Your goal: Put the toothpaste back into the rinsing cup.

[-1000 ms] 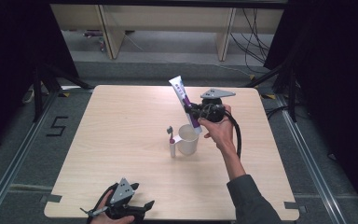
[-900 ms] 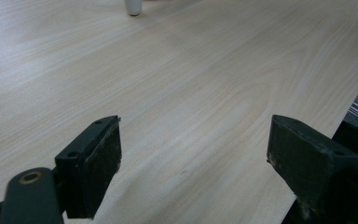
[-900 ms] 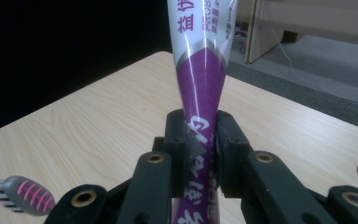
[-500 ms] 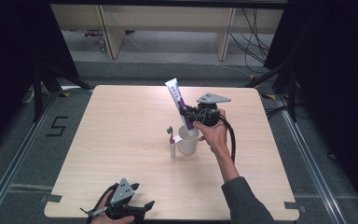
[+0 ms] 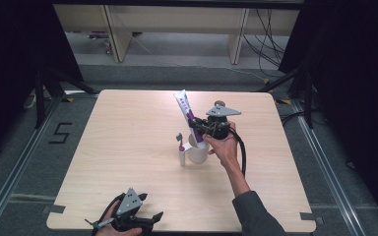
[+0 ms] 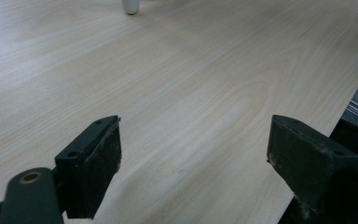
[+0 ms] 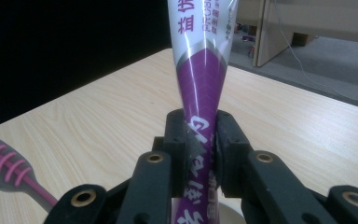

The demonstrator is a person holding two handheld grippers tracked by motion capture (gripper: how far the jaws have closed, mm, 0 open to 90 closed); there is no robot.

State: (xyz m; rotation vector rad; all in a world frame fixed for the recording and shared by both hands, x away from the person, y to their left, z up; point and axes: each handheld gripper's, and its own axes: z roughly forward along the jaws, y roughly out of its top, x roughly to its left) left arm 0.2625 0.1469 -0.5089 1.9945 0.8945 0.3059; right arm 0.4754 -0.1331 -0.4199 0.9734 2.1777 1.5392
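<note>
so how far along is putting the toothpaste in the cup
Done: the toothbrush stands upright against the white cup, though whether it sits inside is unclear. In hand: the right gripper is shut on the purple and white toothpaste tube, its lower end at the cup's mouth. Left: release the tube. The left gripper is open near the table's front edge.

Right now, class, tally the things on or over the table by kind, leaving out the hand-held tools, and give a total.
Toothpaste tube: 1
White cup: 1
Toothbrush: 1
Total: 3
</note>
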